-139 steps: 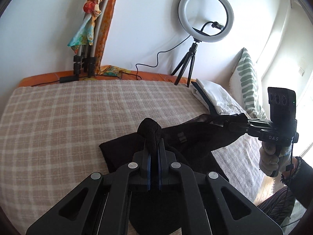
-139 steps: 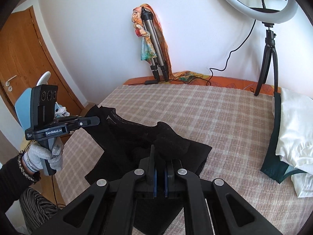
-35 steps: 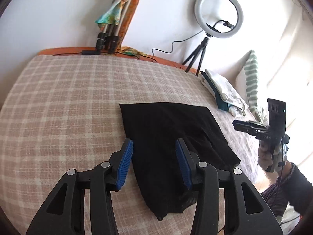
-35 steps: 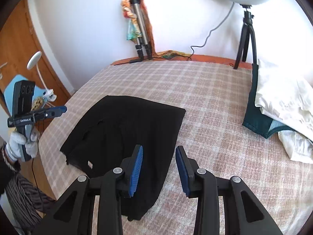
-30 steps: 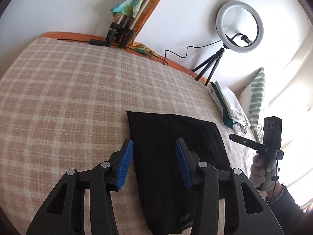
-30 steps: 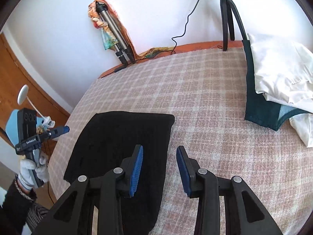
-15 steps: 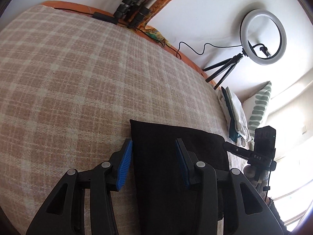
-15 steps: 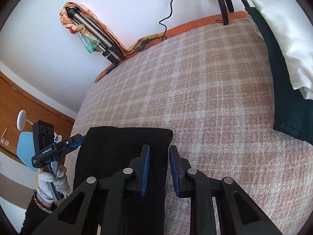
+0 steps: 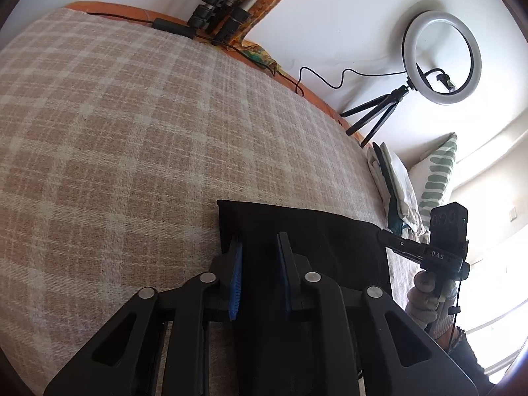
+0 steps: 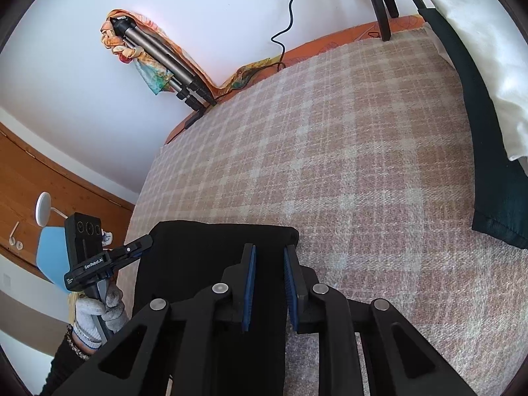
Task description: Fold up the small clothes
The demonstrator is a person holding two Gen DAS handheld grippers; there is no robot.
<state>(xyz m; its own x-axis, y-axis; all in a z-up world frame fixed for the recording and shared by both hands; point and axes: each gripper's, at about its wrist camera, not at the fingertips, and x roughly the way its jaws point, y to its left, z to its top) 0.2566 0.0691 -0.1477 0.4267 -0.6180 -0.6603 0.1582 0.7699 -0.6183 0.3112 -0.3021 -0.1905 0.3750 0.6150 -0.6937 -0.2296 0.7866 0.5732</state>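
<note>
The left gripper (image 9: 258, 239) points down at the bed. Its blue pads stand a narrow gap apart and have just been closing, with the far left corner of the black garment (image 9: 313, 231) between them. They do not yet visibly pinch the cloth. The right gripper (image 10: 269, 249) is in the same state at the far right corner: jaws partly closed and just drawing in, black cloth between the pads, no firm bite to be seen.

The garment lies flat on the plaid bed cover (image 9: 132, 148), running from the fingertips back towards 6 o'clock under both tools. In the left view the ring light (image 9: 440, 57) stands at 2 o'clock. In the right view a pile of white and dark green clothes (image 10: 488, 66) lies at 2 o'clock, well apart from the work.

The risks, as I judge them:
- **Shallow bite.** The right pads sit close to the garment's side edge, so that corner could slip out on the lift.
- **Wrong layers.** A pad could take only the top layer, or snag the bed cover underneath.
- **Skewed fold.** If one corner holds and the other does not, the fold will come over crooked.
</note>
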